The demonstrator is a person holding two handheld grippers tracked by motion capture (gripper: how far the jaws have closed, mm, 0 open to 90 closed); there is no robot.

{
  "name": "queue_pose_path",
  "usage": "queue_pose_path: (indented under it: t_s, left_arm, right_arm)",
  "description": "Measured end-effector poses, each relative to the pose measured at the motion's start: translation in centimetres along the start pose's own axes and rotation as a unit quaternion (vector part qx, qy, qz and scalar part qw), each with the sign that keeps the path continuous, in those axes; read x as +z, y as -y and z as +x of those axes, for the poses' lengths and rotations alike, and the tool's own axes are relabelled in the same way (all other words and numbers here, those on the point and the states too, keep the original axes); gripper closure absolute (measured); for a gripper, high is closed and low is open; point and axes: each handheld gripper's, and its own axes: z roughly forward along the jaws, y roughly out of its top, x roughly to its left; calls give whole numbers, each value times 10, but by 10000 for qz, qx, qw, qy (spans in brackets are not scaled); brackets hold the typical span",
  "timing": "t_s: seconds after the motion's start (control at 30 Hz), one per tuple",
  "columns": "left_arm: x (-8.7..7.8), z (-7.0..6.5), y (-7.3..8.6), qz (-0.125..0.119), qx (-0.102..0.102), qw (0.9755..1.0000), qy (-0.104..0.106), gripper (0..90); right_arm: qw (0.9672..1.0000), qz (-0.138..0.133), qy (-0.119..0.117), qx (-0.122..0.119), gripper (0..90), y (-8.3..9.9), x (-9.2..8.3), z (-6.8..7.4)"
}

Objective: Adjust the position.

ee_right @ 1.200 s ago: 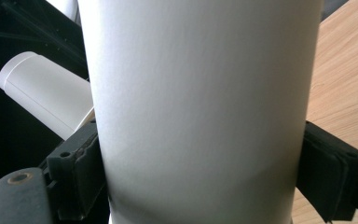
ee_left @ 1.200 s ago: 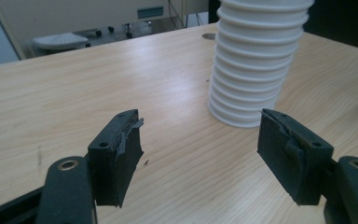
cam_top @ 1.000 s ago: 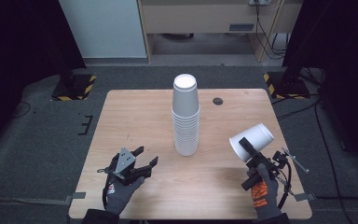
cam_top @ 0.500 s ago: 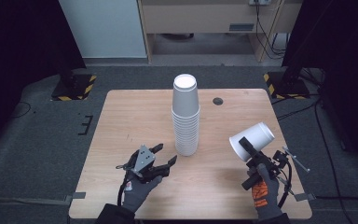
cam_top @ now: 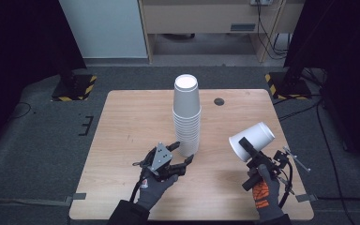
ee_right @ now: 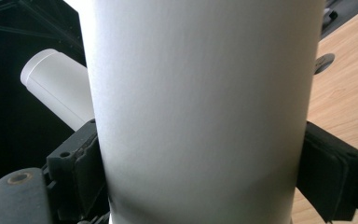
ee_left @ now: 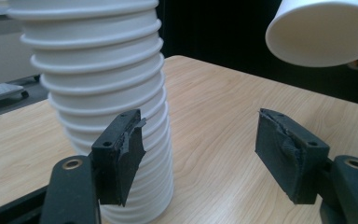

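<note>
High view: right gripper (cam_top: 248, 149) pinches one cup (cam_top: 252, 141) off the stack (cam_top: 187, 117); left gripper (cam_top: 182, 152), jaws spread, nears the stack's base mid-table; the rest remain nested.

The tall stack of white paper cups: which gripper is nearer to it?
Left. The left gripper sits open at the base of the tall stack of white paper cups; the right gripper, farther off, holds a single white paper cup.
</note>
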Motion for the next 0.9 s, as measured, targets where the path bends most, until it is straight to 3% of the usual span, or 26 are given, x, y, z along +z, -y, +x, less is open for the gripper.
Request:
queue_pose_path:
  t_s: [0.57,0.9]
  left_arm:
    - [36,-20,-13,-126,80,9994,327,335]
    - [52,-25,-14,-122,150,9991,379,353]
  right_arm:
    - [9999,97,-38,88,138,2,2,0]
    - [9999,139,-37,85,137,2,3,0]
